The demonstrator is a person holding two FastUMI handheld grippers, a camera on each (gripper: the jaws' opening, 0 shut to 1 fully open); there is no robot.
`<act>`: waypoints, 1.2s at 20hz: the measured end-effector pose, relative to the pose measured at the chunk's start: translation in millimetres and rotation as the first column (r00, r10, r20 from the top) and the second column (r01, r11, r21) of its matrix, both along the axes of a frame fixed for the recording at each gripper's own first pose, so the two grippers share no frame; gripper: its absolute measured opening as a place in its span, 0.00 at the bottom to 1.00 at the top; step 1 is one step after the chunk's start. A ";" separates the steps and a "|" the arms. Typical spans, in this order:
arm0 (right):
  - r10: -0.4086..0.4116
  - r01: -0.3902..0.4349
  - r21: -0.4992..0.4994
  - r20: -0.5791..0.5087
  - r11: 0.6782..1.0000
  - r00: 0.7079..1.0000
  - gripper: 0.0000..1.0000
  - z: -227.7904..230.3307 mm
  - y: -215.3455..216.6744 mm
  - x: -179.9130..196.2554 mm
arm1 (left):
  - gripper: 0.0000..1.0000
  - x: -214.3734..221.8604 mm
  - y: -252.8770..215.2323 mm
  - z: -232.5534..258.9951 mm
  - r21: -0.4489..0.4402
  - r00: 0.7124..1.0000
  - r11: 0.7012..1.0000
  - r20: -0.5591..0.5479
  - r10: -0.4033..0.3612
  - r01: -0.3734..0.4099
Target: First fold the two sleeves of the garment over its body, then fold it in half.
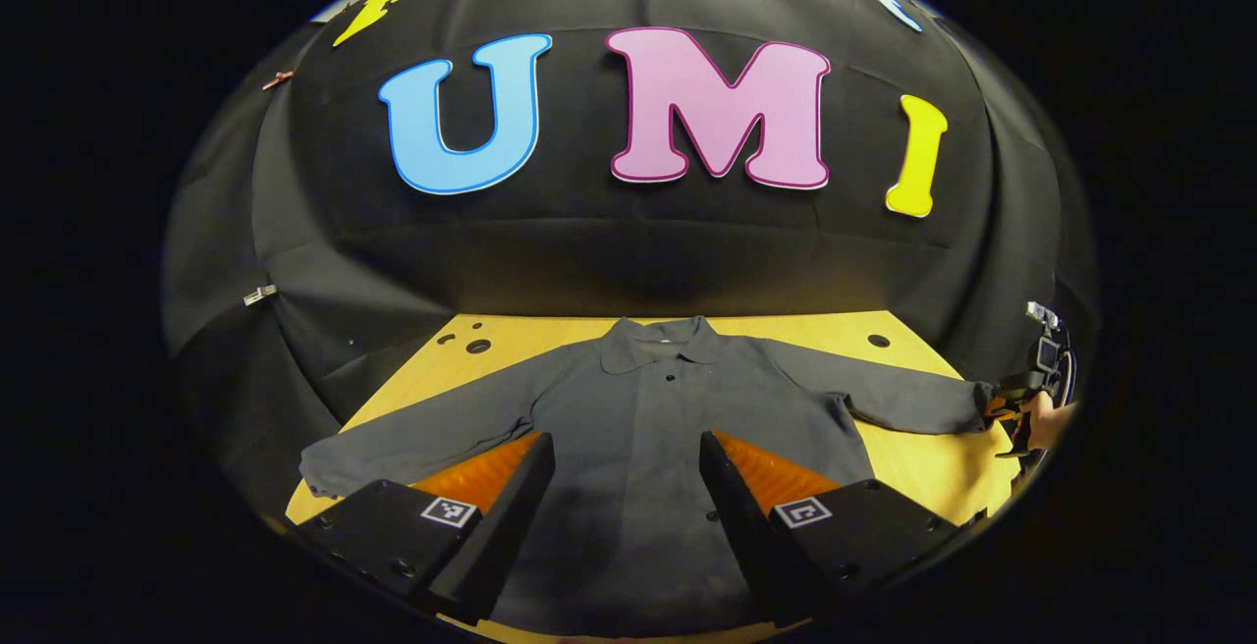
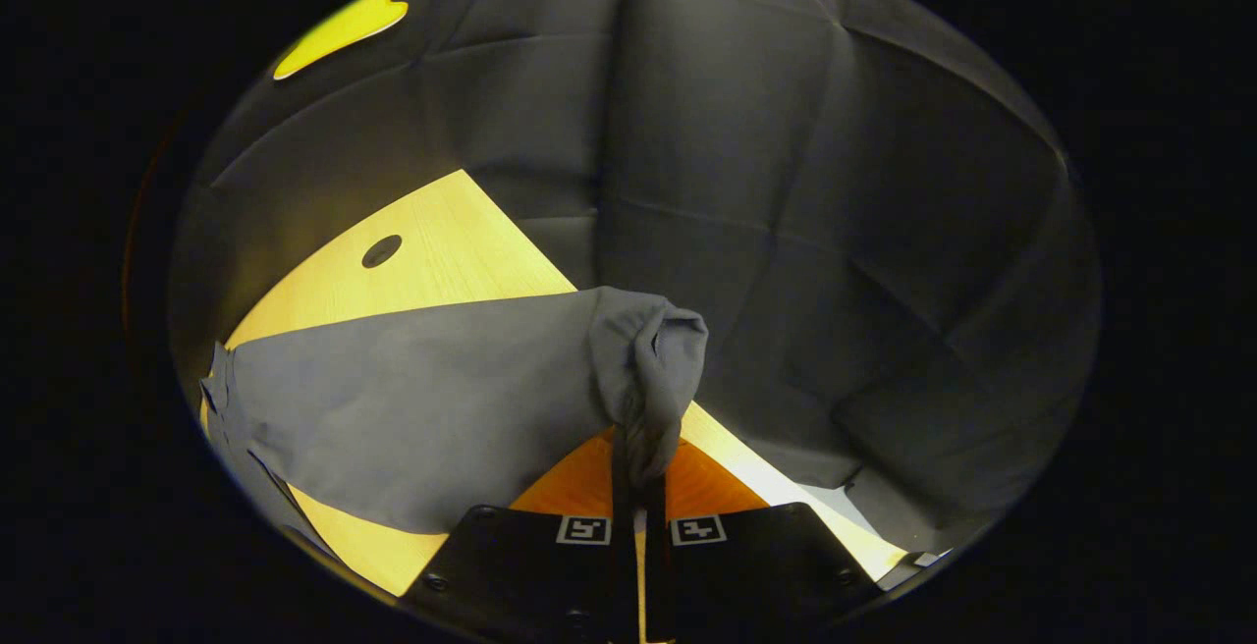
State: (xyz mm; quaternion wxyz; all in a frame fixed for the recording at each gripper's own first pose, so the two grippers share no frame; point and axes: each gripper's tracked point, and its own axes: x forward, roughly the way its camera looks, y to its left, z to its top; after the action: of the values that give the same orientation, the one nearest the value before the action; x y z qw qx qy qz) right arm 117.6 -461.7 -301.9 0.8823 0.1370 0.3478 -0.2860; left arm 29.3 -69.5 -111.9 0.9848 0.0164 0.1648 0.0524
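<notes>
partly hidden, right gripper (image 2: 636, 487) pinches the sleeve cuff (image 2: 650, 369).

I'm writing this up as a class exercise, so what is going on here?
A person is folding a grey jacket spread flat on a wooden table. The right hand-held gripper is shut on the cuff of one sleeve, ready to carry it over the body. The left hand-held gripper hangs open above the jacket's front. Neither sleeve is folded yet.

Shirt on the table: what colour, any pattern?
Plain dark grey shirt, no pattern, with dark buttons. Clearest in the left gripper view.
</notes>
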 end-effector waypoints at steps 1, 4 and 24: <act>0.010 -0.010 -0.010 0.011 1.000 1.000 0.07 8.0 3.8 5.2 | 0.94 -1.7 3.7 -1.1 -0.007 1.000 1.000 -0.003 0.006 -0.006; 0.042 -0.040 -0.047 0.036 0.998 0.998 0.07 42.5 11.5 7.1 | 0.95 -8.1 15.1 -1.5 -0.028 1.000 0.999 -0.006 0.016 -0.016; 0.504 -0.448 -0.295 0.151 0.844 0.850 0.07 242.9 279.8 64.3 | 0.96 -39.5 120.9 6.9 -0.140 0.997 0.988 0.030 0.076 -0.071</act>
State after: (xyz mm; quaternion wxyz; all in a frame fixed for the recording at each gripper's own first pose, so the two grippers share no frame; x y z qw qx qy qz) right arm 181.9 -182.0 -58.9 0.9690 -0.0348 0.2309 -0.0808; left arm -10.2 51.4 -105.0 0.9837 -0.0593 0.1510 0.0774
